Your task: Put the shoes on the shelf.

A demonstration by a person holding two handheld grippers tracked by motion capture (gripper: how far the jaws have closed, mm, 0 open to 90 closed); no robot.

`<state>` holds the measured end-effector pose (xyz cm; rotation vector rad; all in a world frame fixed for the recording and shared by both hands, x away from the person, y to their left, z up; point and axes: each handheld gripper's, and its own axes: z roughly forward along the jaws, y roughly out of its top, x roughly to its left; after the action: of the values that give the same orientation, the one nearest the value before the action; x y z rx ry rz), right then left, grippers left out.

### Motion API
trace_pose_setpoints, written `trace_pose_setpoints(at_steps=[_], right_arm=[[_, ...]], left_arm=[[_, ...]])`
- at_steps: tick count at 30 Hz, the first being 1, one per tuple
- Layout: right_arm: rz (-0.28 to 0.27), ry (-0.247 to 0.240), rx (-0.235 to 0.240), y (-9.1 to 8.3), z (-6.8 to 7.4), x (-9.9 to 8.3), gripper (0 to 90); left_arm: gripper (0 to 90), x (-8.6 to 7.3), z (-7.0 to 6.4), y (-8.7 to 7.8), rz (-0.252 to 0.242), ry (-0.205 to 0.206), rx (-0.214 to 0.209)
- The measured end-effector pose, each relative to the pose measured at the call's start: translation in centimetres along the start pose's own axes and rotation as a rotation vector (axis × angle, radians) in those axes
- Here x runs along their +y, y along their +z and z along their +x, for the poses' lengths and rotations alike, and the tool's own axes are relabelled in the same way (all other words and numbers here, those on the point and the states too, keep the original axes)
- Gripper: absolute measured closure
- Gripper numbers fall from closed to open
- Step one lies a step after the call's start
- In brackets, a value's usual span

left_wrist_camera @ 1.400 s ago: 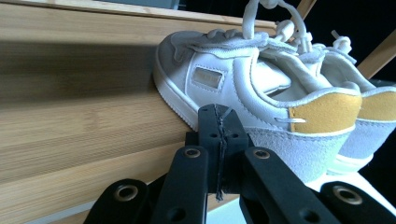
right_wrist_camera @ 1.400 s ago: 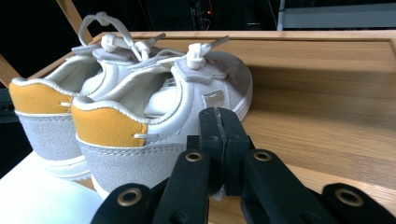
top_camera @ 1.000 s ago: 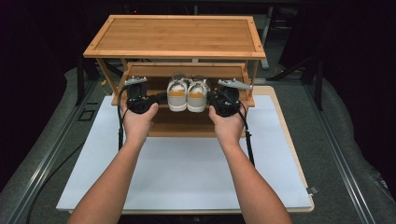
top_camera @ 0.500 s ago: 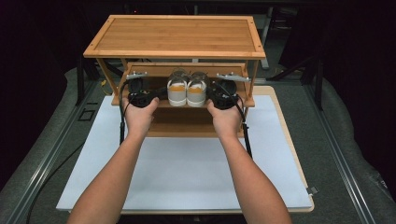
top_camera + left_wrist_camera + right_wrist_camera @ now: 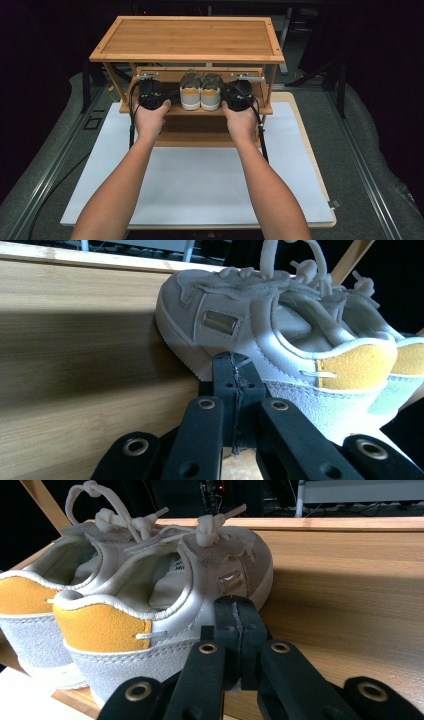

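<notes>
A pair of white sneakers [image 5: 201,91] with yellow heel patches and tied laces was seen just above the frame's centre in the high view — set upright, side by side and touching, heels toward the bottom edge.

Light falls from above onto the rack [image 5: 187,37] and the white mat [image 5: 200,175], both bright, while the surroundings sink into near black. The rack's top casts a soft shadow over the shelf [image 5: 75,340] beneath it. In the gripper views the shoes [image 5: 150,595] are fairly sharp, slightly glary on the pale laces, and the near black jaws are blurred
</notes>
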<state>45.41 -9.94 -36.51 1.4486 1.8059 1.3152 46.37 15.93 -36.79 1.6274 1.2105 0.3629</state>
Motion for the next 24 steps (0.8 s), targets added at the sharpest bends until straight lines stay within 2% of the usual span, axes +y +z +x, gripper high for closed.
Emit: trace_pose_setpoints(at_steps=[1,2,3,5,10,18,21,22,24], right_arm=[[0.000,-0.002,-0.005,0.1,0.0,0.0,90.0],[0.012,-0.003,0.018,0.1,0.0,0.1,90.0],[0.006,-0.005,-0.023,0.3,0.1,0.2,90.0],[0.012,-0.004,-0.007,0.4,0.1,0.3,90.0],[0.015,-0.026,-0.008,0.8,-0.1,0.5,90.0],[0.016,-0.017,-0.012,1.4,-0.4,0.8,90.0],[0.021,-0.014,-0.011,1.6,-0.6,0.8,90.0],[0.014,-0.011,-0.008,1.7,-0.7,0.7,90.0],[0.021,-0.013,-0.007,1.8,-0.7,0.8,90.0]], left_arm=[[90.0,0.0,0.0,0.0,0.000,0.000,0.000],[90.0,0.2,0.1,0.2,0.002,-0.007,0.009],[90.0,0.3,0.2,0.3,0.009,0.006,0.014],[90.0,0.4,0.2,0.4,0.009,0.004,0.017],[90.0,0.5,0.5,0.7,0.006,0.006,0.013],[90.0,0.6,0.6,1.3,0.014,0.013,0.024],[89.9,0.6,0.7,1.4,0.015,0.013,0.018],[89.9,0.7,0.9,1.4,0.020,0.026,0.011],[90.0,0.7,0.9,1.6,0.008,0.004,0.012]])
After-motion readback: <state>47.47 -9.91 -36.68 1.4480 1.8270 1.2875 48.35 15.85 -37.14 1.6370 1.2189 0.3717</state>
